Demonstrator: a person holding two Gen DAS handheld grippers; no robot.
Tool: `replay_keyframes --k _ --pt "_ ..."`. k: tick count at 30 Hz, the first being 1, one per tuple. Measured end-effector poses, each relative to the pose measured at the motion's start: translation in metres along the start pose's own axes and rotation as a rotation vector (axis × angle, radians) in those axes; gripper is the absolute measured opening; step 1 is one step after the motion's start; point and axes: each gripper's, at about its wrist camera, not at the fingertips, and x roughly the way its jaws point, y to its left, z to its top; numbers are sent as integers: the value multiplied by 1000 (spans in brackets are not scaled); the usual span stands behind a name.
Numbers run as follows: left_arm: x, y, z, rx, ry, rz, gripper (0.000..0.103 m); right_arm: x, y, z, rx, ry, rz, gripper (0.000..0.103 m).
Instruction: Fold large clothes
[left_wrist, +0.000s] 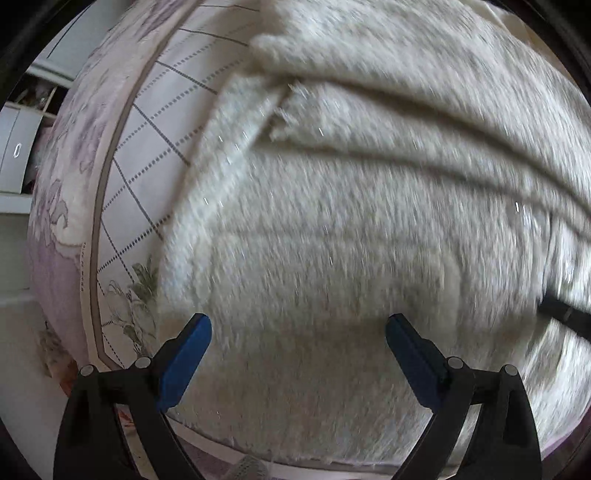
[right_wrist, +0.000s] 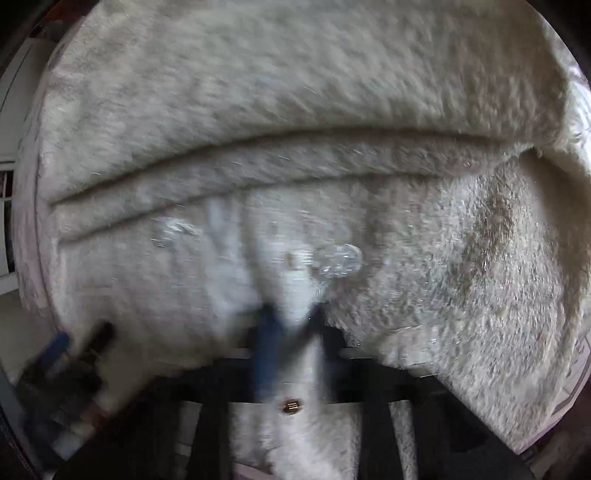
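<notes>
A large cream fluffy garment (left_wrist: 351, 221) lies spread in folds on a bed. My left gripper (left_wrist: 297, 325) is open and empty just above its near part, blue pads (left_wrist: 184, 358) wide apart. In the right wrist view the same garment (right_wrist: 295, 92) fills the frame. My right gripper (right_wrist: 290, 317) is shut on a fold of the garment, with cloth bunched between its blurred blue fingers (right_wrist: 266, 347). A small gold clasp (right_wrist: 290, 406) and clear round buttons (right_wrist: 341, 260) show on the garment. The left gripper (right_wrist: 70, 354) shows blurred at the lower left.
The bed sheet (left_wrist: 147, 147) has a grid print with flowers and a lilac border (left_wrist: 55, 221), exposed left of the garment. White furniture (left_wrist: 18, 147) stands beyond the bed's left edge. A dark part of the other gripper (left_wrist: 565, 314) shows at the right.
</notes>
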Motion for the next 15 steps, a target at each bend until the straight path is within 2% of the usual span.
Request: replay_keyframes --k 4,6,8,10,12,14,15 --pt "1 -1 -18 25 6 -11 97 -10 4 -1 17 -28 121 11" --pt "-2 0 -24 28 6 -15 97 1 6 2 -25 22 127 11" --pt "-14 3 -29 15 -7 -33 97 7 -5 10 4 117 171 12" --pt "-33 8 -23 -10 -30 -57 97 -7 -16 16 38 150 205 12" --pt "-56 8 -6 -27 -75 -75 97 -46 -24 27 40 101 230 16" --pt "-74 4 19 -35 -128 -84 97 -84 -23 51 27 23 229 46" --pt "-85 -2 43 -41 -179 -89 97 -96 -21 63 25 -12 225 53"
